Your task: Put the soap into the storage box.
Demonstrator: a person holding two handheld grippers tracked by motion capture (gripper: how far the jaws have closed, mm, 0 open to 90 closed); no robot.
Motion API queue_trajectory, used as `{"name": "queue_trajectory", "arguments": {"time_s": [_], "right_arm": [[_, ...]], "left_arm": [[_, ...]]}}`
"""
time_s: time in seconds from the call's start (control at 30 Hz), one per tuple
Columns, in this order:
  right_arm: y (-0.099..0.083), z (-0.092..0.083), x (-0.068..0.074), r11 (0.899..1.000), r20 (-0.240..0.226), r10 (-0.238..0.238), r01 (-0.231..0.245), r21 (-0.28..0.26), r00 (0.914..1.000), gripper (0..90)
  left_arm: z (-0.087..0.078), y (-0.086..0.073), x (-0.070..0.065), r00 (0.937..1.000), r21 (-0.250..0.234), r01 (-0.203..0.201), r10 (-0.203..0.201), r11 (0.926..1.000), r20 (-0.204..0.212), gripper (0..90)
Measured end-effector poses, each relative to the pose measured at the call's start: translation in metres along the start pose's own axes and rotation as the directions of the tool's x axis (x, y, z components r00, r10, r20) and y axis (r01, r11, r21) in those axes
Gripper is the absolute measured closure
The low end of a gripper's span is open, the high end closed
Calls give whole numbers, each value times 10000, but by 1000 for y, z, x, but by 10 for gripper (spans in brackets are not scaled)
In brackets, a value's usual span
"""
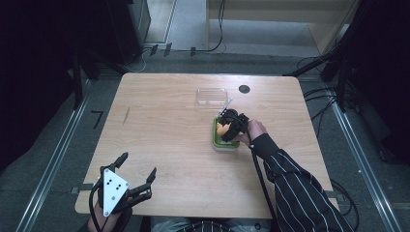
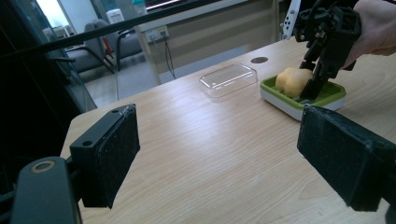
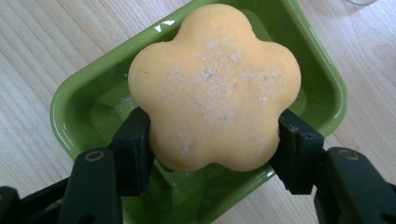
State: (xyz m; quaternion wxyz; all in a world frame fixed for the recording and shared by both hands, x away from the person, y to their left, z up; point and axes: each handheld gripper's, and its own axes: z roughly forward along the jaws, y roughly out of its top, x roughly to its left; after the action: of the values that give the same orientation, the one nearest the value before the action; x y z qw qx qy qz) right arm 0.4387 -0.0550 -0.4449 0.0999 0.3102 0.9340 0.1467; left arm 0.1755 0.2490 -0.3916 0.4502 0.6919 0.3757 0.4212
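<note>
An orange flower-shaped soap (image 3: 215, 88) sits in a green soap dish (image 3: 84, 102) right of the table's middle. My right gripper (image 3: 215, 142) is shut on the soap, one jaw pressed against each side of it. In the high view the right gripper (image 1: 229, 128) reaches down into the dish (image 1: 225, 143) from the right, partly covering the soap (image 1: 222, 129). In the left gripper view the soap (image 2: 292, 81) leans tilted in the dish (image 2: 327, 95). My left gripper (image 1: 139, 163) hovers open over the table's front left corner, with nothing between its jaws.
A clear plastic lid (image 1: 212, 95) lies just behind the dish. A round black hole (image 1: 244, 89) is in the tabletop to its right. Cables run across the floor beyond the table's far edge. The person's striped sleeve (image 1: 300, 193) crosses the front right.
</note>
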Motion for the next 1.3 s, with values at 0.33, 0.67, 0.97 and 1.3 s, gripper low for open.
{"name": "queue_trajectory", "arguments": {"time_s": [0.33,0.67,0.97,1.3], "right_arm": [[0,2,1,9999,11,-117,117,68,9999,397],[0,1,2,9998,122,-127,125,132,9998,377],[-1,-9,-1,10000,41,66,-66,52,10000,293],[-3,-19,-1,9988,350,354,-365,312,9988,155]], "left_arm": [[0,0,0,10000,-1,-35,35,10000,16,135],[0,0,0,10000,7,-56,56,10000,25,135],[0,0,0,10000,-6,-51,51,10000,20,135],[0,0,0,10000,-17,-37,37,10000,38,135]]}}
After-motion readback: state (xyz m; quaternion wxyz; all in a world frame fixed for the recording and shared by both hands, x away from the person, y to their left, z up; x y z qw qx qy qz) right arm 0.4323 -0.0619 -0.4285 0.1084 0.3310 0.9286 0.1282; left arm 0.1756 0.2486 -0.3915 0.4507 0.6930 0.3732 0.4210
